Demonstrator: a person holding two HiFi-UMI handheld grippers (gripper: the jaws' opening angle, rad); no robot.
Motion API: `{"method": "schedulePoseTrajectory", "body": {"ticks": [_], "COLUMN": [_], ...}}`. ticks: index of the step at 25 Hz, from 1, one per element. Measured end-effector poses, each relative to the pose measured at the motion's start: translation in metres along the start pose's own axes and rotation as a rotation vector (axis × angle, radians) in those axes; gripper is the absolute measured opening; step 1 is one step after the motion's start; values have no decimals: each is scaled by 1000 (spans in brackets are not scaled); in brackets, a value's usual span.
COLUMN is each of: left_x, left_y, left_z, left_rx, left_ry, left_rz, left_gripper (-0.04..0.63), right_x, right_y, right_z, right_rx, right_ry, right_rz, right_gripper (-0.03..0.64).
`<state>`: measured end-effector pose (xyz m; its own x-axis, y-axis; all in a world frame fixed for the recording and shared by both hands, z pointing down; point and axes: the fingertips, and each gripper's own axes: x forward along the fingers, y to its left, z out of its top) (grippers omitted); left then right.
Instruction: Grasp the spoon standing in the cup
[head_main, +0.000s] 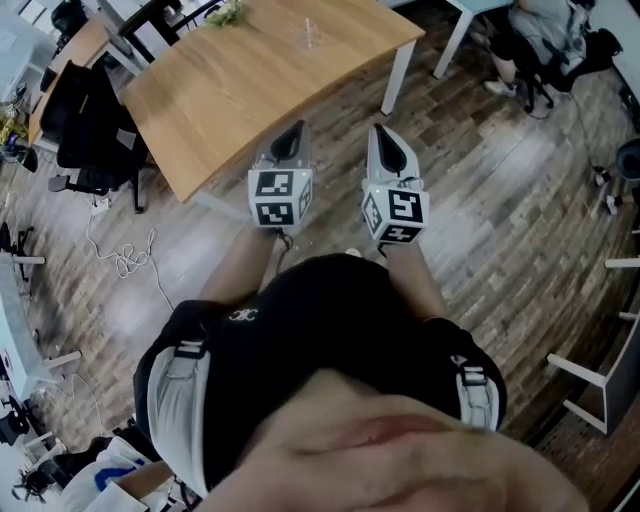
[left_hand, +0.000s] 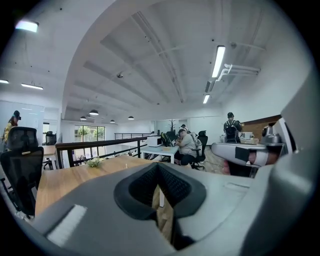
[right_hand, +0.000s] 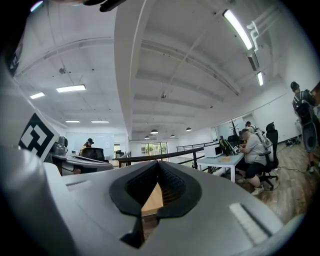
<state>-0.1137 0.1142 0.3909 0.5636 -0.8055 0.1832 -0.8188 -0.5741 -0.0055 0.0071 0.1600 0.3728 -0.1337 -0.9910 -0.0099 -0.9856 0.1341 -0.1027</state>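
The left gripper (head_main: 291, 137) and right gripper (head_main: 386, 138) are held side by side short of the wooden counter (head_main: 240, 95), both jaws clenched on nothing. A clear cup (head_main: 308, 38) stands near the counter's far edge. Its spoon is too small to make out.

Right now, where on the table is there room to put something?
Most of the table is bare, from its near corner up to the clear cup and the little plant at the far end. The left edge is crowded by black chairs.
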Motion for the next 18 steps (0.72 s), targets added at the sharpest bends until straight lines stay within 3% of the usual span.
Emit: {"method": "schedulePoseTrajectory", "body": {"ticks": [10,15,18], "left_x": [57,88,108], "left_y": [-25,-41,-40], "left_z": [-2,-3,-1], "left_rx": [28,51,16], "left_ry": [53,64,71], "left_rz": [50,32,14], "left_gripper": [11,12,11], "right_x": [30,42,57], "right_y": [-59,-87,-96], "right_z": [-5,-12,-10], "right_rx": [41,52,40], "right_ry": [23,40,39], "right_rz": [47,44,44], "right_gripper": [-2,-2,-2]}}
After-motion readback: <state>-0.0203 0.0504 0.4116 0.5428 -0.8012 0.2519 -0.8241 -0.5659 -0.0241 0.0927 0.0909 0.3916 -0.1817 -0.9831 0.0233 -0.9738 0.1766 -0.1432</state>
